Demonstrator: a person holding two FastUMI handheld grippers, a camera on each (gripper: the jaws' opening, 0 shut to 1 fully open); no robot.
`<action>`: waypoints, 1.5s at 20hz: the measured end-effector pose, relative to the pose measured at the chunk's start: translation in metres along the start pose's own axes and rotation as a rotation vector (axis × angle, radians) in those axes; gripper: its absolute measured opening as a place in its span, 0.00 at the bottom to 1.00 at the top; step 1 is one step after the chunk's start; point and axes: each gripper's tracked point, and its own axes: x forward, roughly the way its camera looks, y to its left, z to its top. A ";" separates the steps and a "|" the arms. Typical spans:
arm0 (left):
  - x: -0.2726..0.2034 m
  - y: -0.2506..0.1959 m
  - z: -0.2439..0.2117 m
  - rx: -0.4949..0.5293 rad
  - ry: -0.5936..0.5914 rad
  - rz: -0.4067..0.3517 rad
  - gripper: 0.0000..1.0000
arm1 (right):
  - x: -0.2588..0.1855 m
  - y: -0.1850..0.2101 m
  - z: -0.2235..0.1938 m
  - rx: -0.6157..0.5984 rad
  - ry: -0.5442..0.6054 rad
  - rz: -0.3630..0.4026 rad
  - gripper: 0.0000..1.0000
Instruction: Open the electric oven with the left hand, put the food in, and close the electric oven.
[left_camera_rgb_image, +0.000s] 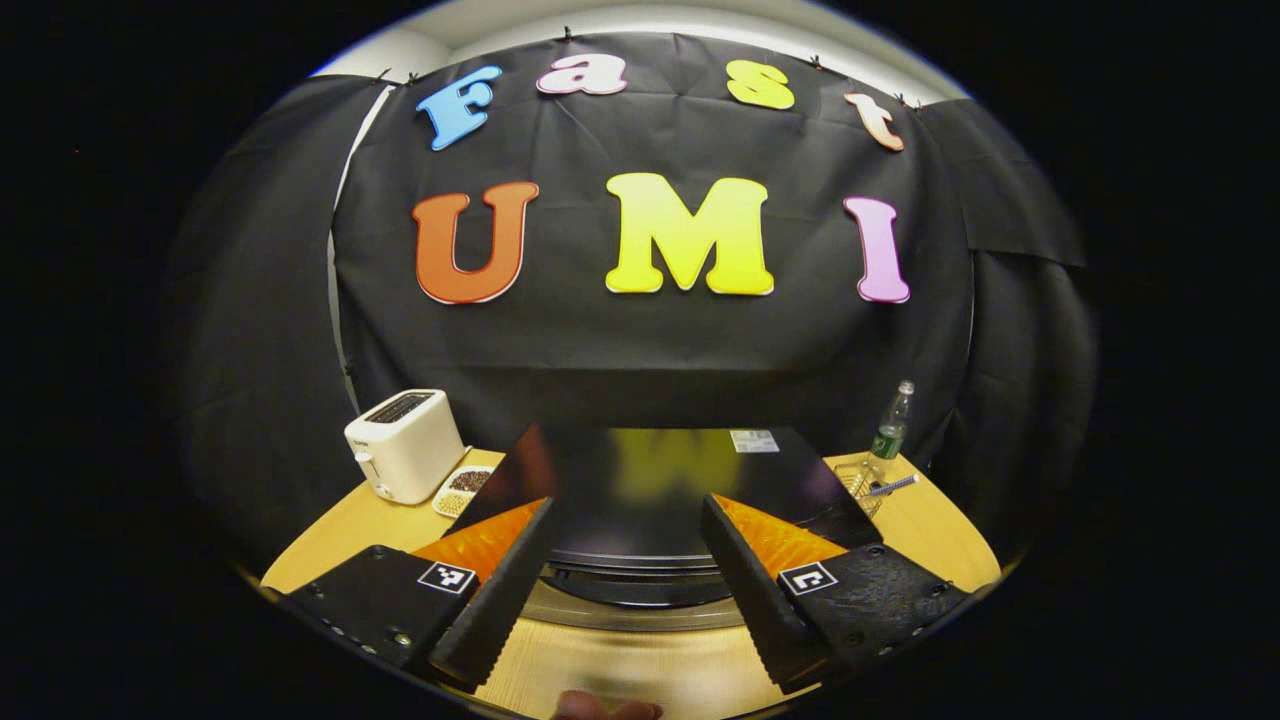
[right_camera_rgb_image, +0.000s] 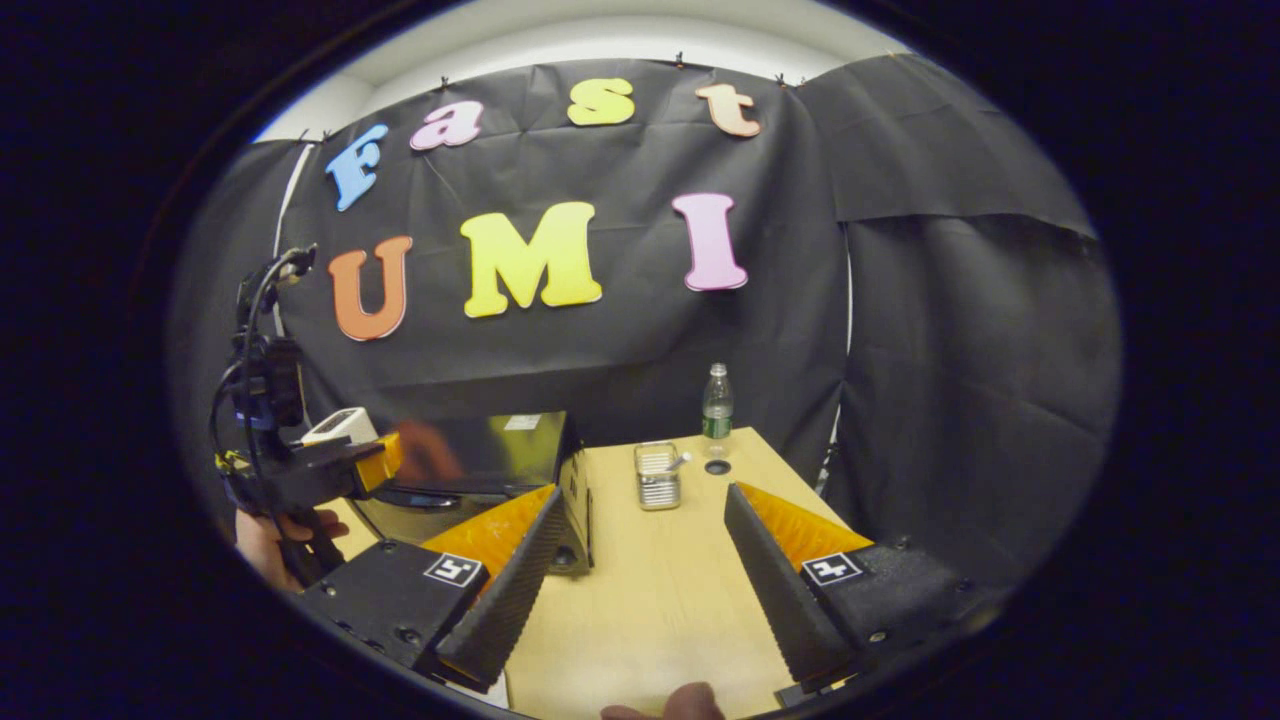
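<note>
The black electric oven (left_camera_rgb_image: 640, 470) stands straight ahead in the left gripper view, seen from above, its glossy top mirroring the wall. A curved handle bar (left_camera_rgb_image: 632, 578) runs along its front. My left gripper (left_camera_rgb_image: 626, 500) is open, one finger on each side of that front edge and a little above it, with nothing between them. In the right gripper view the oven (right_camera_rgb_image: 490, 452) sits at the left. The left gripper (right_camera_rgb_image: 385, 462), held by a hand (right_camera_rgb_image: 262, 535), hovers at the oven's front. My right gripper (right_camera_rgb_image: 642, 490) stands open above the bare tabletop, holding nothing.
A white toaster (left_camera_rgb_image: 405, 443) and a small dish of brown and pale bits (left_camera_rgb_image: 462, 490) sit left of the oven. To its right are a metal wire basket (right_camera_rgb_image: 657, 476) with a utensil in it and a plastic bottle (right_camera_rgb_image: 716, 402). The wooden table (right_camera_rgb_image: 650, 600) ends near the black wall.
</note>
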 end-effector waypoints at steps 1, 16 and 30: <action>0.005 -0.001 -0.007 0.001 0.012 -0.006 0.95 | -0.002 -0.002 0.000 -0.005 -0.001 -0.009 0.99; 0.007 -0.005 -0.048 -0.005 0.104 -0.032 0.98 | -0.037 -0.001 -0.015 -0.045 0.030 -0.050 1.00; -0.080 -0.004 -0.115 -0.014 0.295 -0.084 0.97 | -0.086 0.013 -0.011 -0.030 -0.022 -0.051 1.00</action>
